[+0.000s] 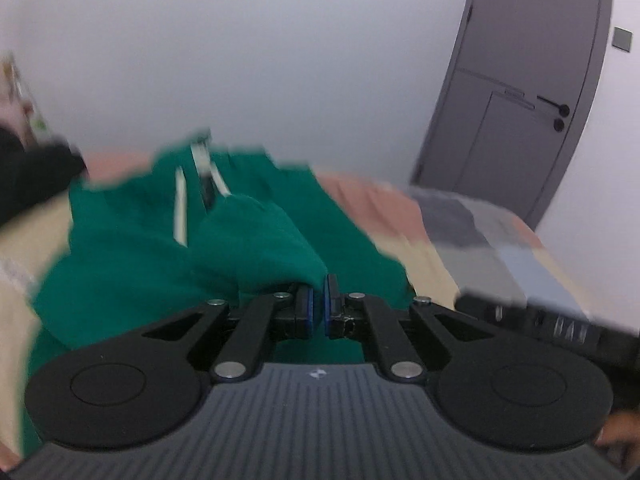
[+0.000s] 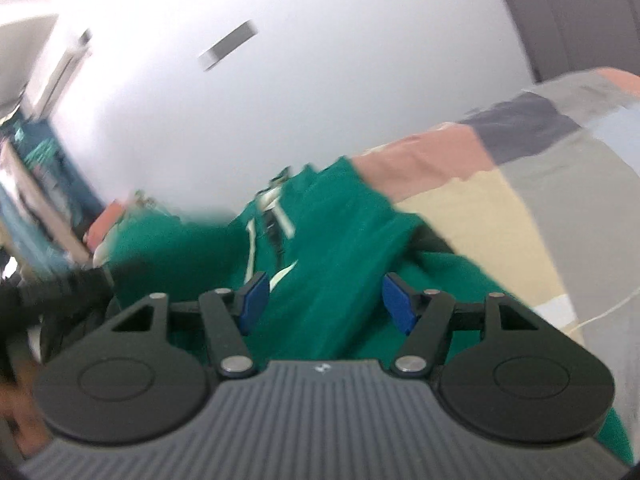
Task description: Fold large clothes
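Nearest us, our left claw (image 1: 318,304) is pressed together, pinching a fold of the green garment (image 1: 248,240); our right claw (image 2: 322,300) stands spread over the cloth, gripping nothing. The garment lies bunched on the patchwork bed cover (image 1: 400,208), its white stripes (image 1: 181,208) further off. To fold well, we judge we should keep the pinched edge taut, carry it across level, and catch a matching edge with the free claw. Blur hides the garment's outline; we cannot tell which part we hold, and its far edge is indistinct.
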